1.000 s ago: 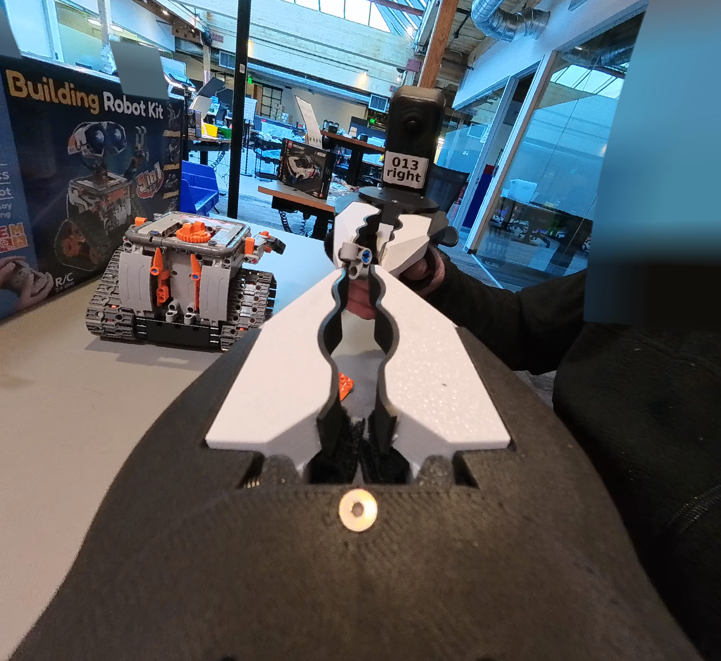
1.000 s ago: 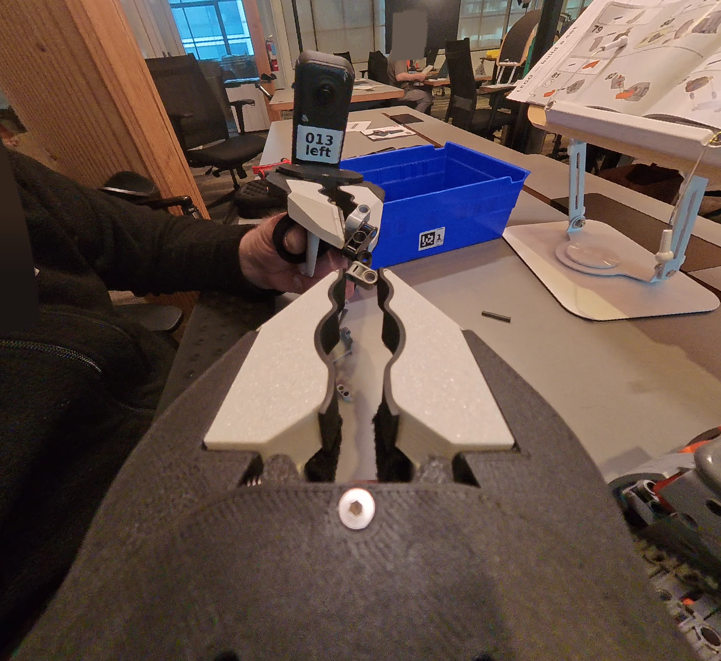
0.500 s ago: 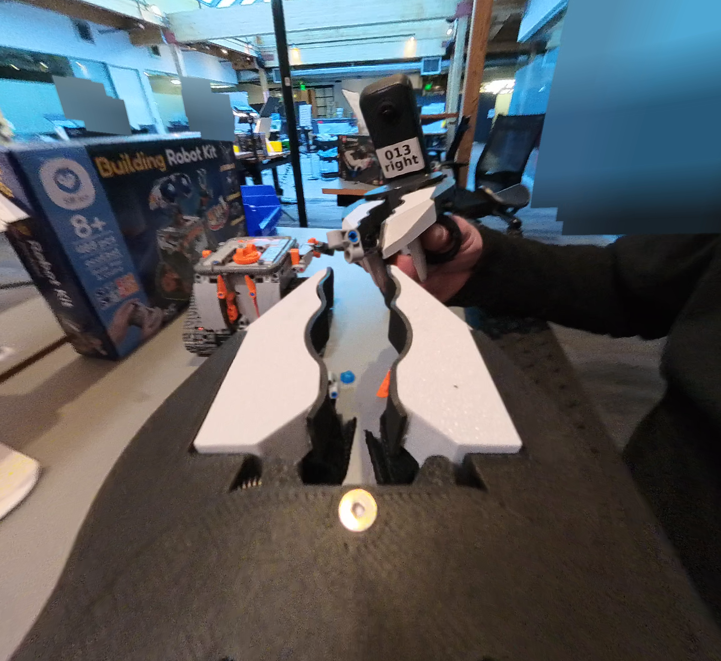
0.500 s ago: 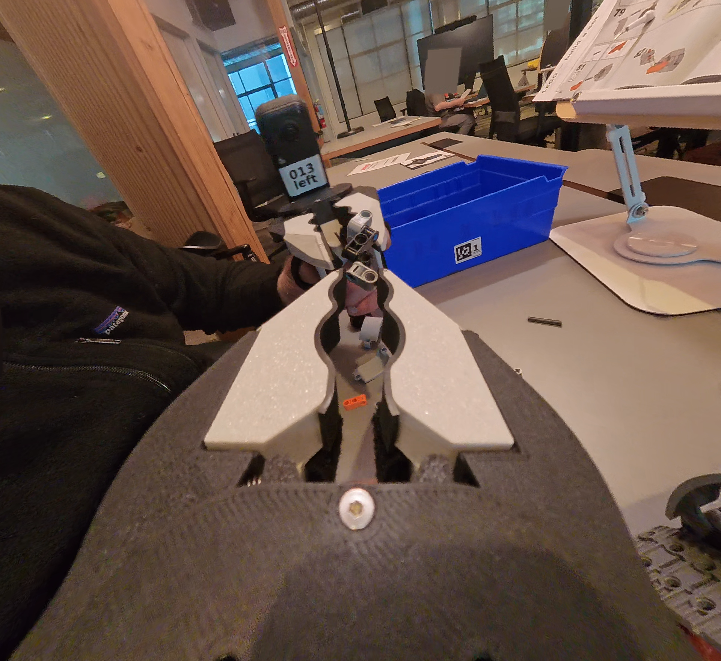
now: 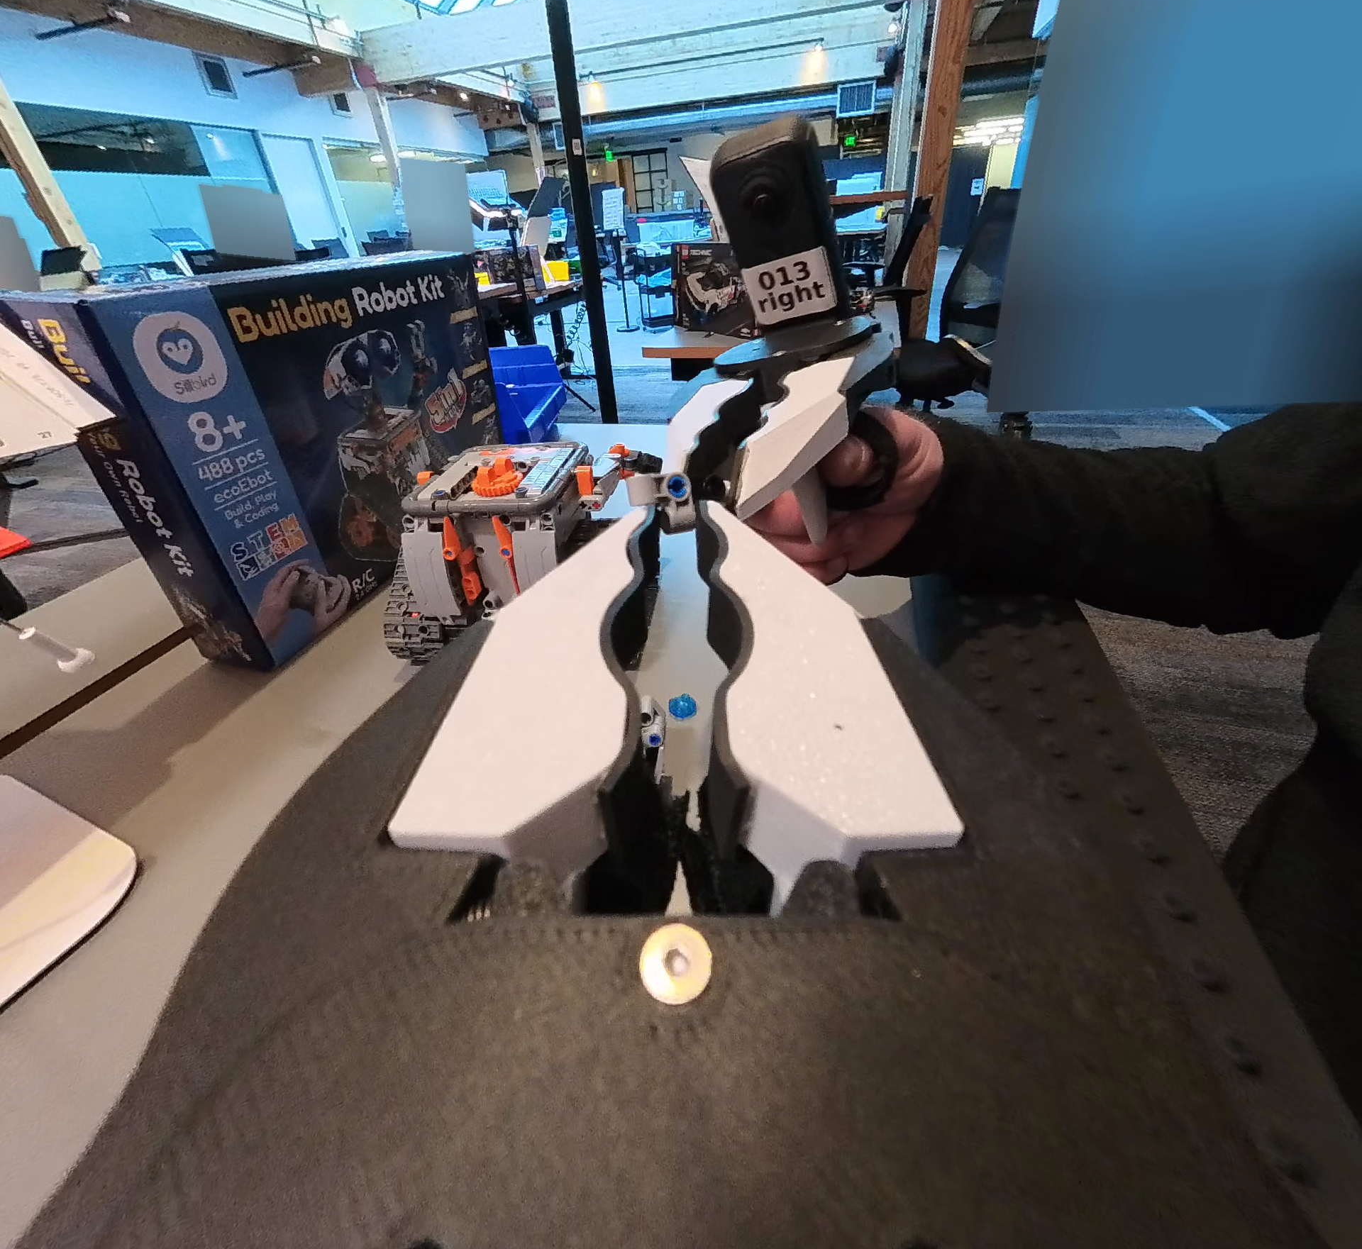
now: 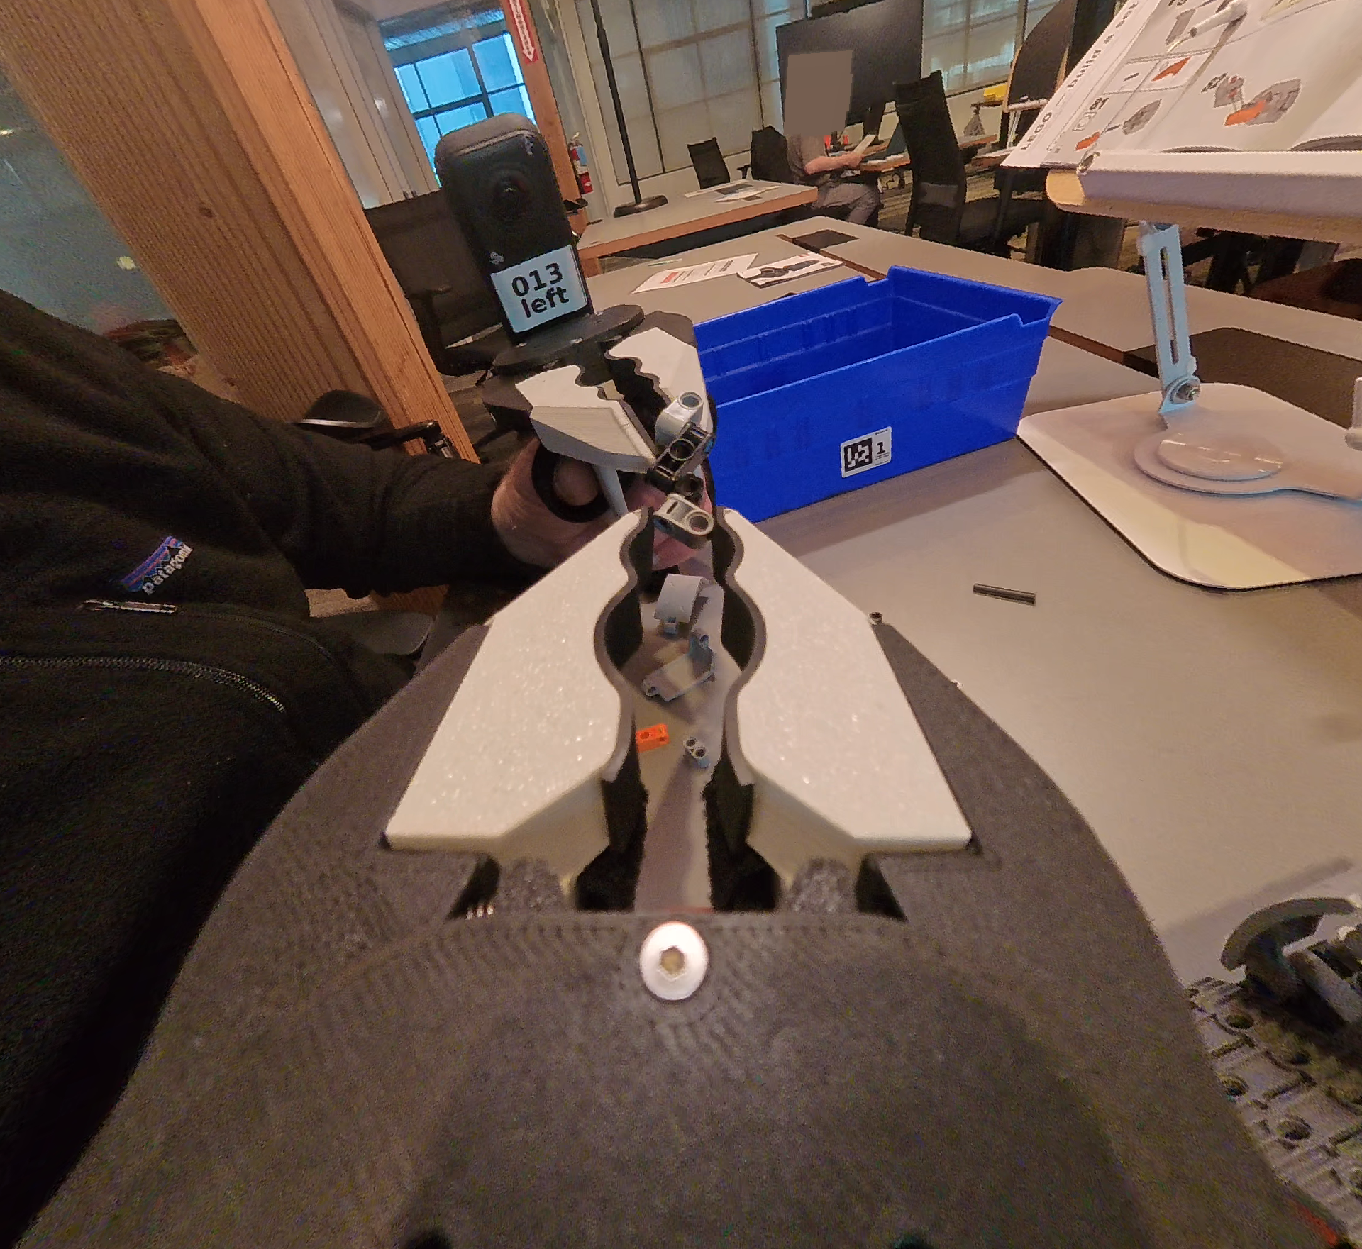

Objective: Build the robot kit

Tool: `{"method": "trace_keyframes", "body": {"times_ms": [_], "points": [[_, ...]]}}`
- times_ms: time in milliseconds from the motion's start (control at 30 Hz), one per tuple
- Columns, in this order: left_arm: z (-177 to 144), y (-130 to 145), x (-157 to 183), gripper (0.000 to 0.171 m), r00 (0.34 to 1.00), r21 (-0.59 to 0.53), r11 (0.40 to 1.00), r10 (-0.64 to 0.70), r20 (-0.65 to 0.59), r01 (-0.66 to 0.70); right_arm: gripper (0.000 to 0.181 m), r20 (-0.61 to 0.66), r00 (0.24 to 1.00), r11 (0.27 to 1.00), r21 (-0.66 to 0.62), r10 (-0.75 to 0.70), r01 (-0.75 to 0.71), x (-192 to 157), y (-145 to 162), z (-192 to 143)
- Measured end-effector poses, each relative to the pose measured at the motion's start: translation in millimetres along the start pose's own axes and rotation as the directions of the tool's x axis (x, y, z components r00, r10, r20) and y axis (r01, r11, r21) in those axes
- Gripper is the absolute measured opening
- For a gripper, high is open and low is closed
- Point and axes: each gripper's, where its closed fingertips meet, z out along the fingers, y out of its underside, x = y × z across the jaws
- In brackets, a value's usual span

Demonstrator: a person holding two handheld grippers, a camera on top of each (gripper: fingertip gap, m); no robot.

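Observation:
A small grey and black brick assembly with a blue pin [image 5: 662, 488] hangs in the air between my two grippers. My left gripper [image 5: 676, 513] is shut on one end of it. My right gripper [image 6: 684, 521] is shut on its light grey two-hole connector [image 6: 682, 517]; the black and grey links [image 6: 682, 436] rise above that, in front of the left gripper. Both grippers face each other tip to tip above the table. A grey tracked robot model with orange parts [image 5: 486, 536] stands on the table behind, to the left.
The kit's box [image 5: 243, 447] stands left of the model. A blue bin [image 6: 870, 396] and a white stand [image 6: 1216, 499] with an open instruction booklet [image 6: 1216, 71] are at the right. Loose grey pieces [image 6: 678, 668], an orange piece [image 6: 652, 736] and a black pin [image 6: 1004, 593] lie on the table.
My left gripper opened half a second ago and has now shut on the assembly again. My right gripper kept its hold and turned the piece. Both views have swung round.

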Motion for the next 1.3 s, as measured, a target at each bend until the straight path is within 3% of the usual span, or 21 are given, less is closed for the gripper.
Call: {"method": "trace_keyframes", "body": {"times_ms": [400,500,767,900,1300], "points": [[0.7,-0.2,-1.1,0.011,1.0,0.01,1.0,-0.005,-0.004,0.005,0.013,-0.136,0.962,0.971,-0.056,-0.238,0.232,2.7,-1.8,-0.3],[1.8,1.1,-1.3,0.018,1.0,0.003,1.0,-0.017,-0.009,0.017,0.013,-0.205,0.915,0.938,-0.097,-0.347,0.334,6.7,-3.2,-3.1],[-0.1,-2.5,-1.1,0.016,0.994,0.036,0.995,-0.091,-0.054,0.093,0.013,-0.269,0.731,0.778,-0.245,-0.628,0.578,2.5,-1.0,-1.2],[-0.5,-2.5,-1.1,0.013,0.991,0.041,0.993,-0.111,-0.069,0.114,0.013,-0.273,0.696,0.747,-0.275,-0.664,0.605,2.6,0.4,-0.4],[-0.5,-2.7,0.7,0.013,0.989,0.042,0.991,-0.122,-0.085,0.126,0.014,-0.271,0.686,0.737,-0.279,-0.676,0.616,2.3,0.1,-1.5]]}}
